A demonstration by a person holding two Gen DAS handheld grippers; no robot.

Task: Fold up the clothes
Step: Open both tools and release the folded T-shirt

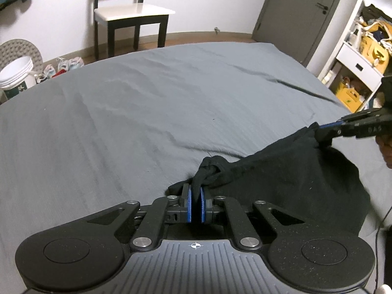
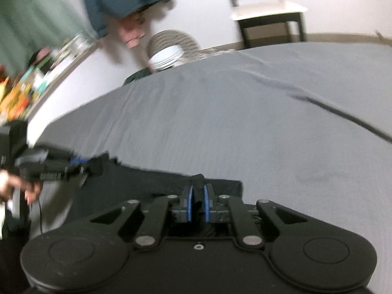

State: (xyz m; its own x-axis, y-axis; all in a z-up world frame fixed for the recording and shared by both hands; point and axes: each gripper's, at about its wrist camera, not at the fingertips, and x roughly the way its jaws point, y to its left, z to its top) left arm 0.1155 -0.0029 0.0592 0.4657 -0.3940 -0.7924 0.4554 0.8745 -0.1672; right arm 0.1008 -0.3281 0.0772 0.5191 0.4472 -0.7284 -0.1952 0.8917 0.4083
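A black garment [image 1: 289,181] hangs stretched over the near part of a grey bed [image 1: 171,98]. My left gripper [image 1: 195,191] is shut on a bunched edge of it, the cloth pinched between the blue pads [image 1: 189,204]. In the left wrist view, the right gripper [image 1: 323,127] grips the garment's far corner at the right edge, lifted above the sheet. In the blurred right wrist view, my right gripper [image 2: 198,191] is shut on a fold of the black garment [image 2: 137,183]. The left gripper [image 2: 80,163] holds the other end at the left, in a hand [image 2: 17,186].
The grey sheet [image 2: 245,122] spreads wide and wrinkled ahead. Beyond the bed stand a white-seated chair [image 1: 132,14], a white bucket [image 1: 17,73], shoes [image 1: 63,66] on the floor, a grey door [image 1: 301,12] and white shelves [image 1: 360,49] at the right.
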